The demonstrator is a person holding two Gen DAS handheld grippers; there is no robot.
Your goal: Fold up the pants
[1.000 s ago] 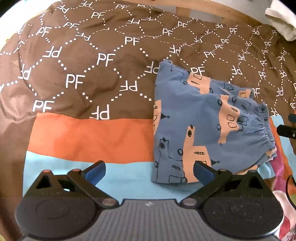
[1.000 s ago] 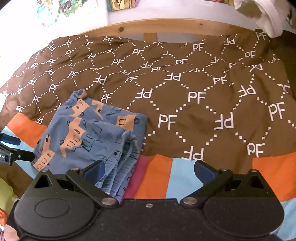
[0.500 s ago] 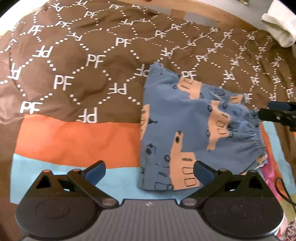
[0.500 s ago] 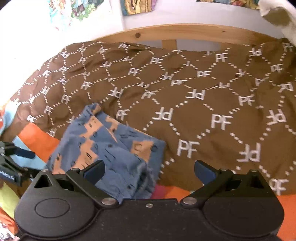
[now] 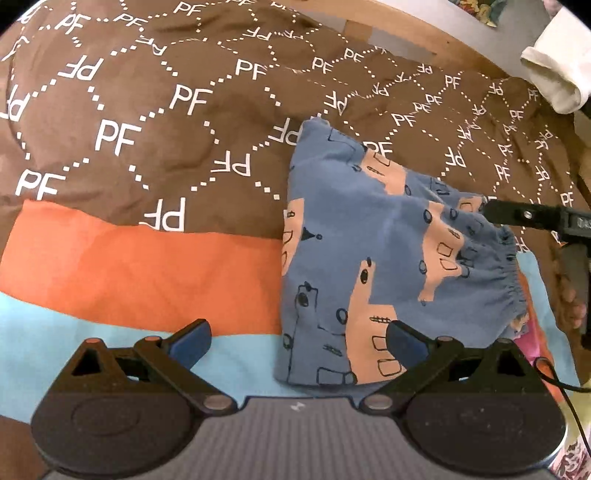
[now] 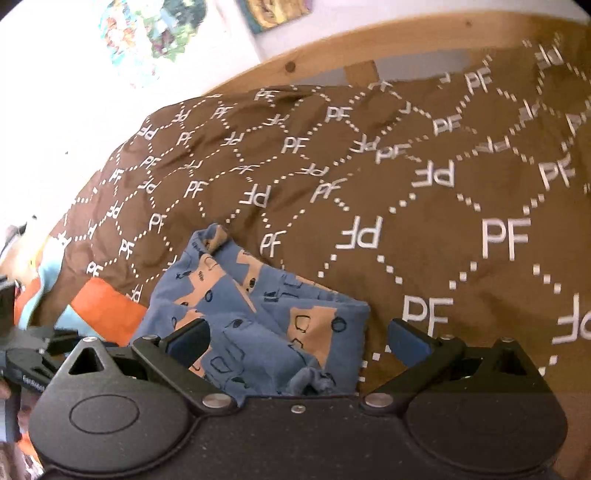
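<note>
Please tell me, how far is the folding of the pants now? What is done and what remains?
Done: the blue patterned pants lie in a compact folded stack on the brown PF-printed bedcover, elastic waistband at one side. In hand: nothing; the left gripper and right gripper are both open, fingers near the stack's edges. Left: perhaps one more fold or tidying the bunched waistband edge.

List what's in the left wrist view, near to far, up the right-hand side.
Left tongs → folded blue pants → brown PF-print blanket → wooden bed rail → white cloth at top right.
</note>
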